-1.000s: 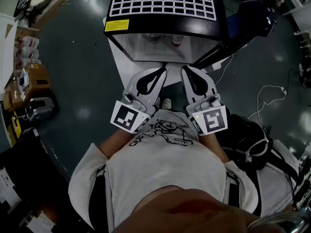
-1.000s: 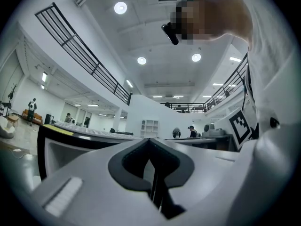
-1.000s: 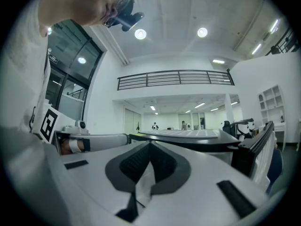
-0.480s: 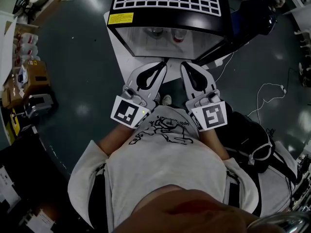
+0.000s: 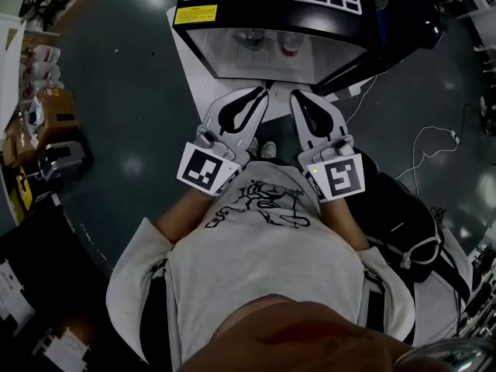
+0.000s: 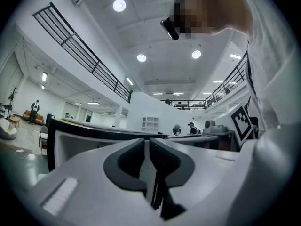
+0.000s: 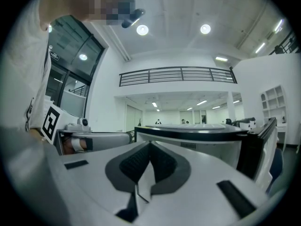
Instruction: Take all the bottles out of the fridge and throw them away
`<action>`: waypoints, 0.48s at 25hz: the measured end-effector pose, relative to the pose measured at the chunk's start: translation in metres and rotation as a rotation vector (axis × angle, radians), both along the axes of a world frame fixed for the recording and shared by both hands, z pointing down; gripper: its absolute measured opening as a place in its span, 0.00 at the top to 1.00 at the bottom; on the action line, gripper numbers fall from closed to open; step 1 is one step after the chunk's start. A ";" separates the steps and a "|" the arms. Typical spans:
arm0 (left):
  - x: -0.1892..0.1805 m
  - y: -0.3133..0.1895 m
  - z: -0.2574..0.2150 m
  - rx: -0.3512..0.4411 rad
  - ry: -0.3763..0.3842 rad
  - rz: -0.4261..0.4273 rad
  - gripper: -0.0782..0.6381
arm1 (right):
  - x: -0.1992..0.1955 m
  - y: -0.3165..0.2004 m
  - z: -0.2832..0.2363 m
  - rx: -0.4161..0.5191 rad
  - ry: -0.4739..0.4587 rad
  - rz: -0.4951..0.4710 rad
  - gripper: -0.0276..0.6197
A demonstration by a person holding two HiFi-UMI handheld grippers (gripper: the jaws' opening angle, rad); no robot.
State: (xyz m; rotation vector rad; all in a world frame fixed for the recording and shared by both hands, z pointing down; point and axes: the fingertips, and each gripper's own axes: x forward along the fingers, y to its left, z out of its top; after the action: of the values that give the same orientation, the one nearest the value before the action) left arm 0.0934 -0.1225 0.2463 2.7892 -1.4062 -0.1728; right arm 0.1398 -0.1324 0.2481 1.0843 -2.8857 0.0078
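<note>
A small black fridge [image 5: 271,10] stands on the floor in front of me, its door [image 5: 353,72] swung open to the right. Inside the white interior, two bottles show from above: one with a pale cap [image 5: 252,40] and one with a reddish cap [image 5: 291,47]. My left gripper [image 5: 263,91] and right gripper [image 5: 294,94] are held side by side just short of the opening, both shut and with nothing in them. In the left gripper view the jaws [image 6: 146,142] meet with the fridge [image 6: 75,135] ahead. The right gripper view shows its jaws [image 7: 149,145] together too, facing the fridge [image 7: 207,135].
A black backpack [image 5: 403,215] lies on the floor at my right, with a white cable [image 5: 426,142] beyond it. Cardboard boxes and gear [image 5: 50,122] crowd the left edge. My shoe [image 5: 267,149] shows between the grippers.
The fridge has slid up in the head view and more of its white interior shows. Both grippers stay shut and side by side before the opening.
</note>
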 end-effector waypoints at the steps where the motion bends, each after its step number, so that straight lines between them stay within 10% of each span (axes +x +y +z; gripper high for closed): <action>1: -0.001 0.000 0.001 0.000 0.000 -0.001 0.87 | -0.001 0.000 0.002 -0.003 0.002 -0.001 0.95; 12: -0.012 -0.008 0.029 -0.017 -0.016 -0.039 0.81 | -0.010 -0.003 0.026 -0.019 0.000 0.000 0.94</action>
State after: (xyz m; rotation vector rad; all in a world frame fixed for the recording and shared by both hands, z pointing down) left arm 0.0812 -0.1302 0.2757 2.7571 -1.4591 -0.1388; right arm 0.1300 -0.1355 0.2739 1.0806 -2.8797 0.0352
